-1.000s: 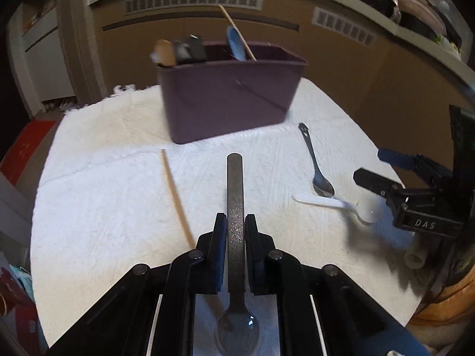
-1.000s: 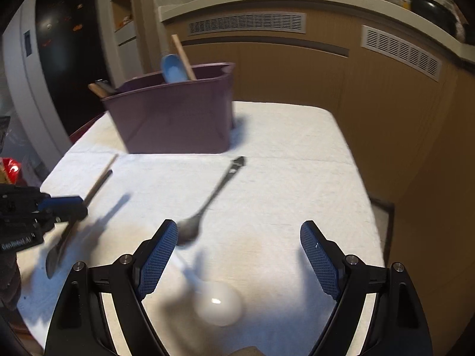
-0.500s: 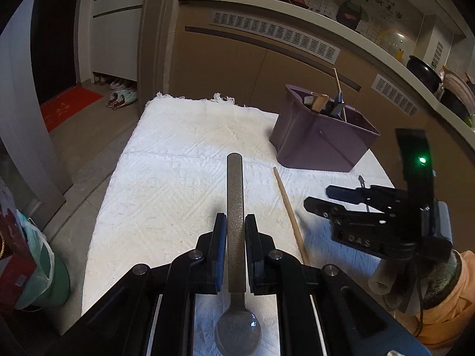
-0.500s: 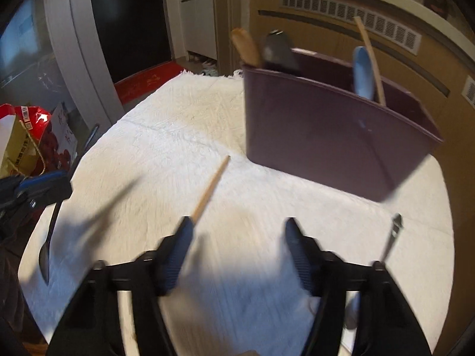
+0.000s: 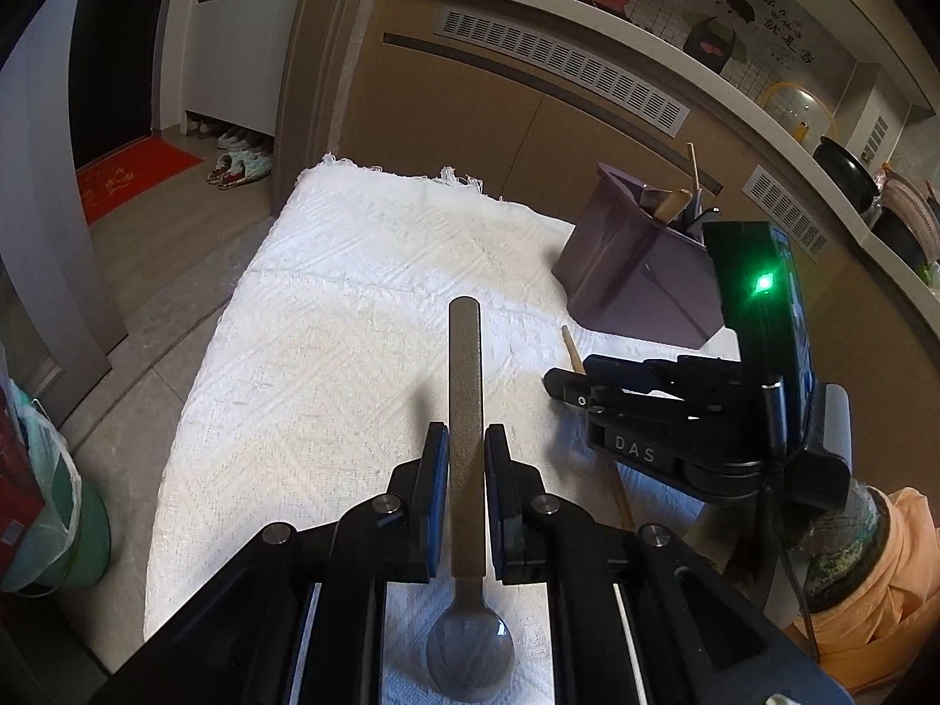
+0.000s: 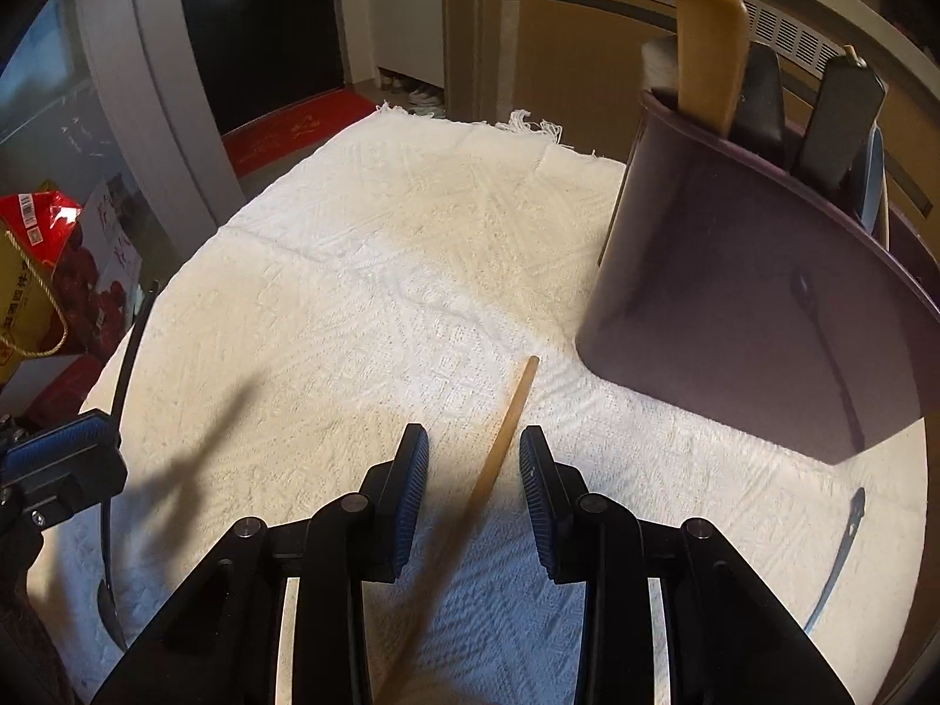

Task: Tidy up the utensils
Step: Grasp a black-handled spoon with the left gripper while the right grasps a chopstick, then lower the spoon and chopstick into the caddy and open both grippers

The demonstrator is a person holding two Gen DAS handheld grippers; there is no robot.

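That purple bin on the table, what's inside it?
Sticking out of the purple bin are a wooden handle, two dark handles and a blue utensil. Their lower ends are hidden by the wall.

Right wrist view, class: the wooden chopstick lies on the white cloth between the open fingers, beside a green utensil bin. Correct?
Not quite. The right wrist view shows the utensil bin is purple, not green. The wooden chopstick does lie on the white cloth between the open fingers.

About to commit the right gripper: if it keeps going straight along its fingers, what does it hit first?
Probably the wooden chopstick between the right gripper fingers, on the white cloth.
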